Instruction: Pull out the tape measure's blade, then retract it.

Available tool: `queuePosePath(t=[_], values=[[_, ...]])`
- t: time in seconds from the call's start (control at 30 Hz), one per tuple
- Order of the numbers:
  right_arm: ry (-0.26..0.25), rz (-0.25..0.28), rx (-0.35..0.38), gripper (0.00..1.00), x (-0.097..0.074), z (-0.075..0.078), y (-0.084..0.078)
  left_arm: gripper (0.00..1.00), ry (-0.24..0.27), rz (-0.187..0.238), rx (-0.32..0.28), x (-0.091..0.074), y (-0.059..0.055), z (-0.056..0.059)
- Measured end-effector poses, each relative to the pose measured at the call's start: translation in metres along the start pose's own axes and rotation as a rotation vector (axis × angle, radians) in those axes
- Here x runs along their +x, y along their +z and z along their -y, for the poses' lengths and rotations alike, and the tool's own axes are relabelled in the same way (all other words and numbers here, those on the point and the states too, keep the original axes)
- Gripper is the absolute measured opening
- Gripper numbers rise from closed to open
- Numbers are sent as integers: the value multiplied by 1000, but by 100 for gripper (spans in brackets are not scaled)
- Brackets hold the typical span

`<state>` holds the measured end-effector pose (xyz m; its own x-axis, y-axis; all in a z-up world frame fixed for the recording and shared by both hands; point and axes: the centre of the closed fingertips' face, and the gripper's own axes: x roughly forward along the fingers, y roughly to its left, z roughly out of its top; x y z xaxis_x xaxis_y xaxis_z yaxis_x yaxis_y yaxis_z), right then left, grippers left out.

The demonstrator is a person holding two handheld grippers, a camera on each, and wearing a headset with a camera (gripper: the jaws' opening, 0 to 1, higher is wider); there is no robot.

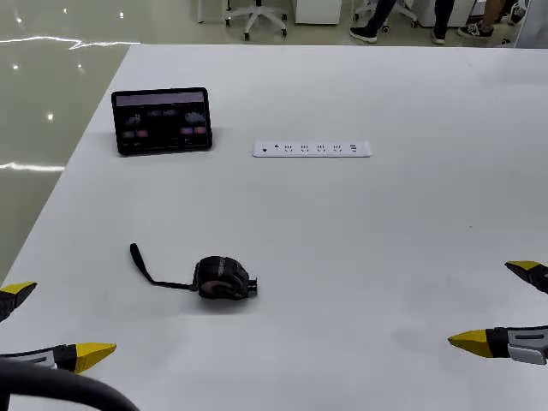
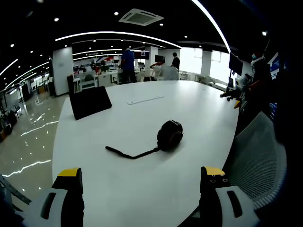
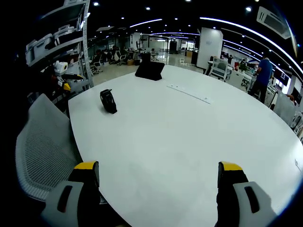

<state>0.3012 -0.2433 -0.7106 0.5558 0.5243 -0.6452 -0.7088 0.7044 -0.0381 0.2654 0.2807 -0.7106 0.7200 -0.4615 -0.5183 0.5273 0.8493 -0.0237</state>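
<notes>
A black tape measure (image 1: 224,278) lies on the white table (image 1: 342,231), its black wrist strap (image 1: 151,272) trailing to the left and its blade drawn in. In the left gripper view the tape measure (image 2: 170,135) lies ahead of the jaws, apart from them. In the right gripper view the tape measure (image 3: 108,100) sits far off to the left. My left gripper (image 1: 53,323) is open at the table's near left edge, holding nothing. My right gripper (image 1: 503,306) is open at the near right edge, also holding nothing. Both have yellow-tipped fingers.
A dark tablet (image 1: 161,120) stands propped at the back left. A white power strip (image 1: 312,149) lies flat at the back middle. A grey mesh chair (image 3: 40,151) sits at the table's near edge. People stand far off in the room beyond.
</notes>
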Motion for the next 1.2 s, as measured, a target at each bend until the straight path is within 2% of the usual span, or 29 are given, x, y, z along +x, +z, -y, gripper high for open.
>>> queuePosePath(t=[0.1,0.13,0.17,0.23,0.27,0.33,0.43,0.47,0.53,0.6,0.67,0.73,0.83,1.0,1.1,1.2], values=[[-10,-2,-8,100,0,0,4,100,-20,-2,9,1,2,3],[-13,-1,-13,100,1,1,7,100,-29,-33,44,2,1,3],[-14,0,-20,100,2,1,8,100,-34,-34,72,3,7,4],[-10,0,-33,100,2,0,11,100,-45,-23,75,5,17,5],[2,12,-49,100,3,-2,16,100,-61,-16,74,6,26,7],[24,54,-81,100,5,-5,28,100,-103,-8,92,11,37,11],[58,99,-110,100,8,-9,46,100,-145,8,200,18,50,12],[60,112,-129,100,9,-9,53,100,-151,-3,244,21,53,12],[96,108,-138,100,13,-13,61,100,-177,-27,248,29,56,12],[123,128,-174,100,18,-16,72,100,-212,-33,269,37,61,14],[128,121,-181,100,23,-17,80,99,-241,-48,309,44,63,16],[132,128,-191,100,26,-18,86,99,-255,-62,321,51,64,16],[150,122,-213,100,35,-21,92,97,-303,-81,351,60,65,25],[186,109,-253,100,51,-34,100,91,-380,-140,411,77,57,33],[208,97,-266,100,61,-39,101,90,-407,-156,437,83,57,40],[232,90,-285,100,74,-47,103,89,-443,-178,474,96,55,45]])
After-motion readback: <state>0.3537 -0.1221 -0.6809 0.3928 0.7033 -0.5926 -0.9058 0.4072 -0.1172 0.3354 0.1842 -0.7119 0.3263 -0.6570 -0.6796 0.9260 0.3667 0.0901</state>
